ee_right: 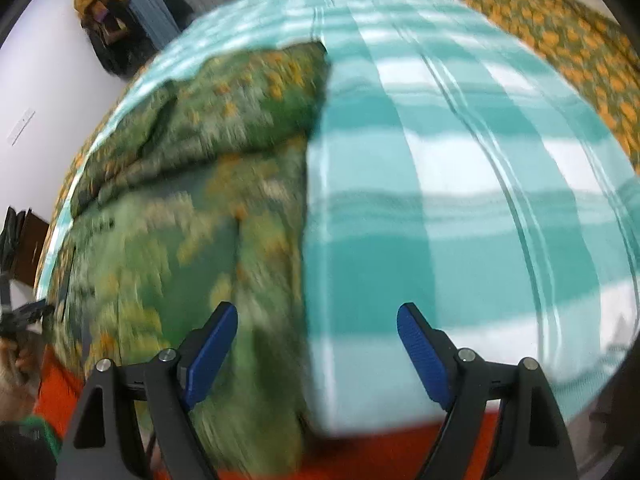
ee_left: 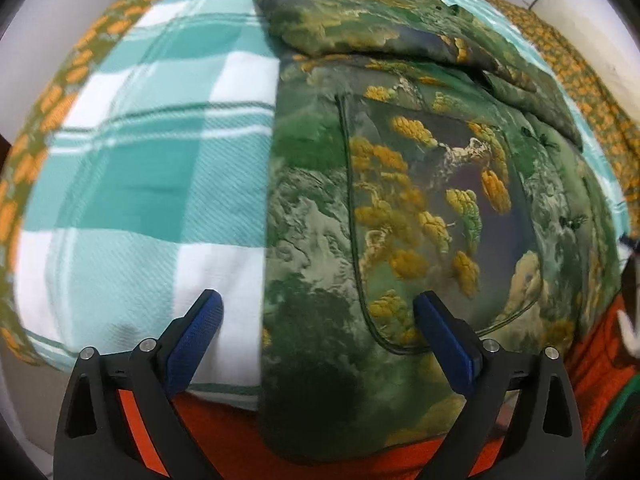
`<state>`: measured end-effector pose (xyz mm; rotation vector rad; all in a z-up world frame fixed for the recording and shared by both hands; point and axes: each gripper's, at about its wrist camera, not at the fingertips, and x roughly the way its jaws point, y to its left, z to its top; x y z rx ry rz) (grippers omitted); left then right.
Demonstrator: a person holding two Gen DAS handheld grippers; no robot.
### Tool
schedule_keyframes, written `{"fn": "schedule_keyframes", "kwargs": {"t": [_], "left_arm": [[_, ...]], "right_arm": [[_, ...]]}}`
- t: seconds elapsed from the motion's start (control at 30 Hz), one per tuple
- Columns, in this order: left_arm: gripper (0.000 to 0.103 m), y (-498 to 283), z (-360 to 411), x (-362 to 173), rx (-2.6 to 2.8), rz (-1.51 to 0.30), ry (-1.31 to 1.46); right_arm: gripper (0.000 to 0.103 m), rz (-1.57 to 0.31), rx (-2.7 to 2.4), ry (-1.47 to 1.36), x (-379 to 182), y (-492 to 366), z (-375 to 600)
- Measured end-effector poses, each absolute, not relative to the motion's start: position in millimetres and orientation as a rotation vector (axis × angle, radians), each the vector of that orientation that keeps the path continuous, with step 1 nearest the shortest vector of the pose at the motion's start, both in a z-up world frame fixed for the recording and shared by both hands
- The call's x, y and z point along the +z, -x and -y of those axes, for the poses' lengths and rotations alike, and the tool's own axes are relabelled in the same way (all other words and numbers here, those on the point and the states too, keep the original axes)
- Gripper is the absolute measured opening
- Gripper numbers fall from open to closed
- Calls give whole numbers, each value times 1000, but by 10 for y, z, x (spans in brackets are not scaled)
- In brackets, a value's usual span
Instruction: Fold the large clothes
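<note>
1. My left gripper (ee_left: pixel 318 320) has its jaws spread wide and holds nothing; they straddle the garment's left edge.
2. My right gripper (ee_right: pixel 318 332) is likewise wide open and empty, straddling the garment's right edge. That view is blurred.
3. The garment (ee_left: pixel 420 208), green with a yellow print, lies on a teal checked blanket (ee_left: pixel 152 168) on the bed, its long axis running away from me.
4. Its far end is folded over into a thick band (ee_left: pixel 360 16); the near hem hangs over an orange cover (ee_left: pixel 224 432).
5. Both grippers sit at the near hem, about equally close; I judge each side edge is within reach.
6. Nothing lies on the garment to obstruct a fold.
</note>
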<state>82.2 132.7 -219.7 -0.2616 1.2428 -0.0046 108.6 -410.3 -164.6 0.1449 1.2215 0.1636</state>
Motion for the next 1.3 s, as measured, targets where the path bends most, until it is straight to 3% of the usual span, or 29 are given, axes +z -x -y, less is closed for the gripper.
{"fn": "schedule_keyframes", "kwargs": {"t": [0.23, 0.53, 0.57, 0.6, 0.67, 0.73, 0.8, 0.9, 1.3], "left_arm": [[102, -868, -1253, -2313, -55, -1261, 271], [101, -771, -1201, -2296, -95, -1294, 309], [97, -763, -1198, -2291, -95, -1301, 316], [86, -753, -1187, -2282, -112, -1315, 334], [75, -751, -1183, -2250, -123, -1335, 344], [60, -755, -1144, -2206, -126, -1347, 338], [34, -771, -1109, -2147, -121, -1362, 327], [16, -776, -1087, -2055, -111, -1363, 324], [12, -433, -1133, -1541, -144, -1276, 337]], "right_arm": [[84, -1360, 310, -117, -1968, -944, 3813], [85, -1380, 405, -109, -2052, -893, 3550], [85, -1380, 405, -126, -2045, -901, 3573], [83, -1382, 407, -149, -2034, -903, 3589], [75, -1385, 418, -148, -1993, -894, 3589], [45, -1382, 419, -119, -1953, -881, 3539], [24, -1366, 417, -124, -1877, -887, 3528], [19, -1341, 422, -143, -1741, -905, 3538], [14, -1226, 452, -209, -1133, -826, 3573]]}}
